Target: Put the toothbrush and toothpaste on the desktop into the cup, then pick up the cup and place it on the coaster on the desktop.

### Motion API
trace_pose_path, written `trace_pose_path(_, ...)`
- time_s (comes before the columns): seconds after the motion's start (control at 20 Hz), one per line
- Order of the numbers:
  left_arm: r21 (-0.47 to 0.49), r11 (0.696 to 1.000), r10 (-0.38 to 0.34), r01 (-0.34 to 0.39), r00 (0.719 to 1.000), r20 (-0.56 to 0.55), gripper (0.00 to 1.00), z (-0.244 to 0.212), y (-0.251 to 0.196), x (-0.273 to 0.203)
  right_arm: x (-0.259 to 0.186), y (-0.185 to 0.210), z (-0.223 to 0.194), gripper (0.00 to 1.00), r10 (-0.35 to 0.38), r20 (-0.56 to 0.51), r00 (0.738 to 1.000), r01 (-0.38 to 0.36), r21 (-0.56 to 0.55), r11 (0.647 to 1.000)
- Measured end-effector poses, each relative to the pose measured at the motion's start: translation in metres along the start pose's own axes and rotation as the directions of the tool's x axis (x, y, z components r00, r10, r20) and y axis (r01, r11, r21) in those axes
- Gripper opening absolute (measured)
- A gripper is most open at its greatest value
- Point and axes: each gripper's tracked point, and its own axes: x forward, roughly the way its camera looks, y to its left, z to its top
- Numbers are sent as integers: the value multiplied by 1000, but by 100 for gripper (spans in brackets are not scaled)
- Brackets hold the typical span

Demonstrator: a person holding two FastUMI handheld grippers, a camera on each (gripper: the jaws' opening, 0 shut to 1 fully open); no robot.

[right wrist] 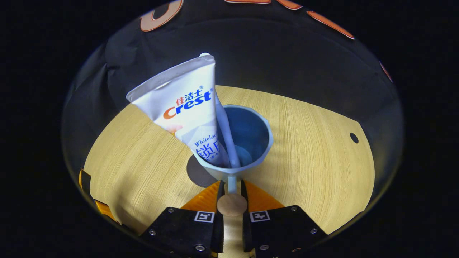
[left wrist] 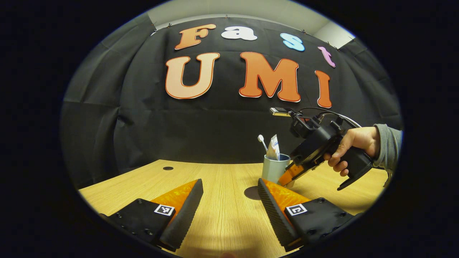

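Pale blue cup [right wrist: 251, 132], wood-grain desktop [right wrist: 315, 143]

The toothpaste [right wrist: 186, 107] tube says "Crest" in big letters, with "Whitelo" partly showing lower down.

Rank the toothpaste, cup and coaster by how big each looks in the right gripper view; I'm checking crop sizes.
1. Toothpaste, nearer the camera.
2. Cup.
3. Coaster, mostly hidden under the cup, so its rank is unsure.
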Motion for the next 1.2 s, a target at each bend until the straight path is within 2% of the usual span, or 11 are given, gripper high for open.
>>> trace_pose_path(0.55, -2, 1000, 18, -18, 1000, -6, 97, -5, 13, -5, -2, -6, 2, 21, 21, -32, 999, -23, -64, 998)
trace_pose_path(1.05, 13, 999, 31, -31, 999, -17, 97, -3, 17, -1, -2, -4, 0, 22, 54, -62, 997, -57, -47, 997)
trace_pose_path(1.15, 20, 999, 27, -27, 999, -23, 97, -6, 15, -1, -6, 0, -1, 26, 89, -46, 995, -91, -32, 995)
trace_pose_path(1.2, 29, 999, 30, -30, 999, -24, 97, -6, 16, -1, -9, 2, 1, 33, 101, -29, 994, -102, -27, 994)
